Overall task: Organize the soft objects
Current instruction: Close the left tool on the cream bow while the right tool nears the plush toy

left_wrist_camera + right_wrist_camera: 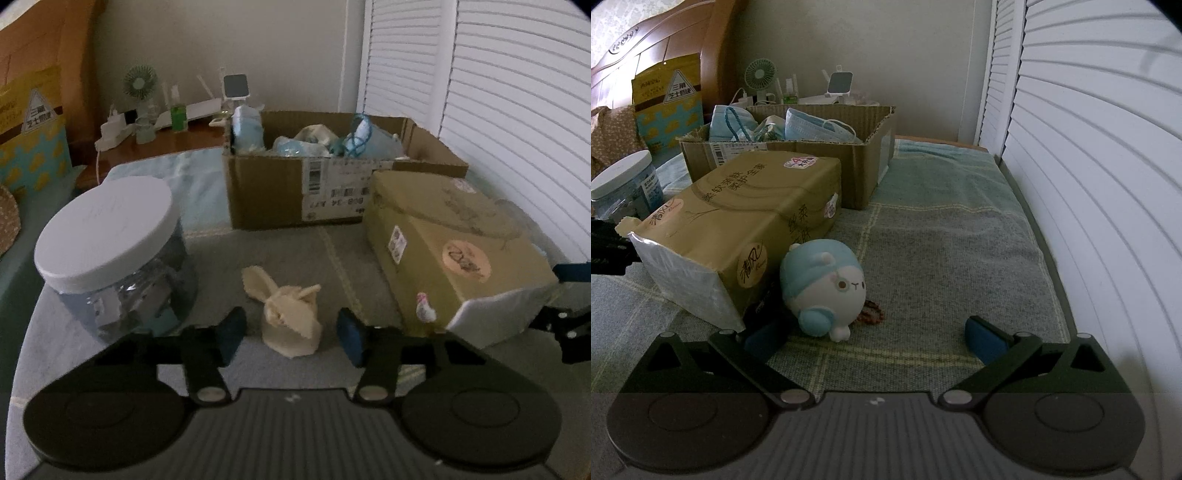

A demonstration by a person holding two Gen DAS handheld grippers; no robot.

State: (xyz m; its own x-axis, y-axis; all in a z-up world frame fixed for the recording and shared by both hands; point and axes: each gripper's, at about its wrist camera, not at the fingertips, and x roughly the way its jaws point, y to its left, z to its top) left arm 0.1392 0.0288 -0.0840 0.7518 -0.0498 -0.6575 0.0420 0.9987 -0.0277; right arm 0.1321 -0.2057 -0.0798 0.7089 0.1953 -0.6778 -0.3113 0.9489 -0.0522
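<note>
A cream cloth bunny pouch (290, 317) lies on the bed cover between the open fingers of my left gripper (291, 334), which does not touch it. A blue and white plush toy (822, 286) lies on the cover against the tissue pack (738, 229). My right gripper (875, 341) is wide open just in front of the plush, its left fingertip (764, 338) beside the plush. An open cardboard box (295, 184) at the back holds face masks and other soft items; it also shows in the right wrist view (864, 162).
A clear jar with a white lid (110, 251) stands at the left. The gold tissue pack (454, 254) lies at the right of the bunny. A nightstand (155, 144) with a small fan and bottles is behind. White louvred doors (1089, 184) run along the right.
</note>
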